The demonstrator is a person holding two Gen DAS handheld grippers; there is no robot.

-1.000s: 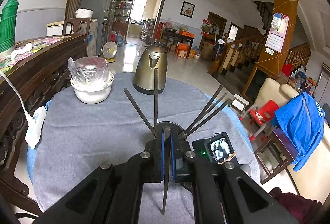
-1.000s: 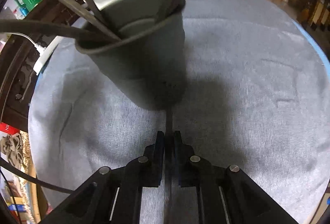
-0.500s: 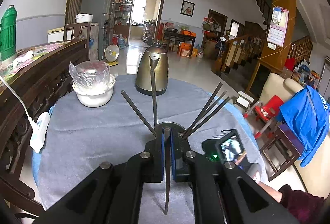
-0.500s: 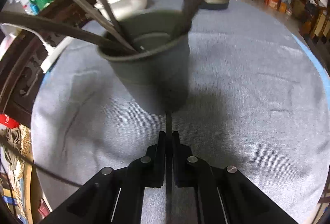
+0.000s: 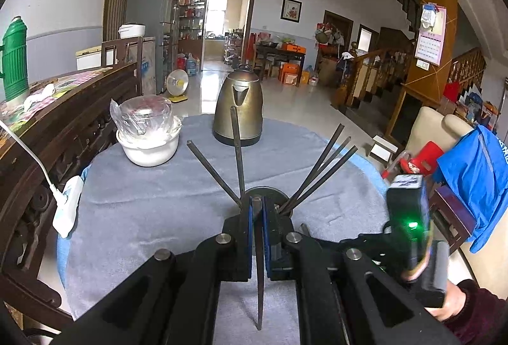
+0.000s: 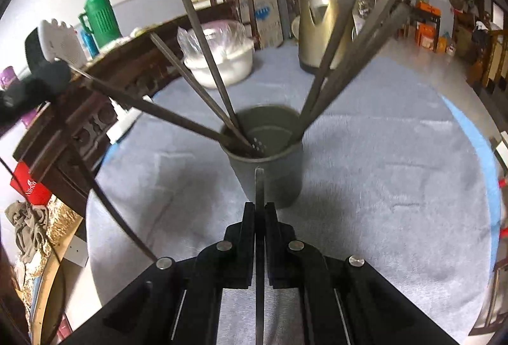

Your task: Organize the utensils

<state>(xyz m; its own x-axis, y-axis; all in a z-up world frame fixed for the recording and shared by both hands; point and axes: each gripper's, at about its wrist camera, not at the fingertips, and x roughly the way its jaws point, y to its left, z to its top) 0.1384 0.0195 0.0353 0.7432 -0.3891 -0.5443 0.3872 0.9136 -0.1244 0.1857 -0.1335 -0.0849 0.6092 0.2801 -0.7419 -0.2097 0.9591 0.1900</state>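
Observation:
A dark grey cup (image 6: 270,167) stands on the grey cloth and holds several dark chopsticks that fan outward. In the left wrist view only the cup's rim (image 5: 265,190) shows behind my fingers, with the chopsticks (image 5: 320,173) leaning out of it. My left gripper (image 5: 258,208) is shut on one dark chopstick (image 5: 259,275), just in front of the cup. My right gripper (image 6: 259,211) is shut on another dark chopstick (image 6: 259,243), whose tip reaches the near side of the cup.
A brass kettle (image 5: 238,110) and a white bowl (image 5: 147,148) covered with plastic wrap stand at the back of the round table (image 5: 143,208). A white power strip (image 5: 66,208) hangs at the left edge. A carved wooden sideboard (image 5: 47,122) runs along the left.
My right gripper has risen and pulled back from the cup, so the cup's opening now shows from above. The right gripper in the left wrist view has shifted right. Both stay shut on chopsticks.

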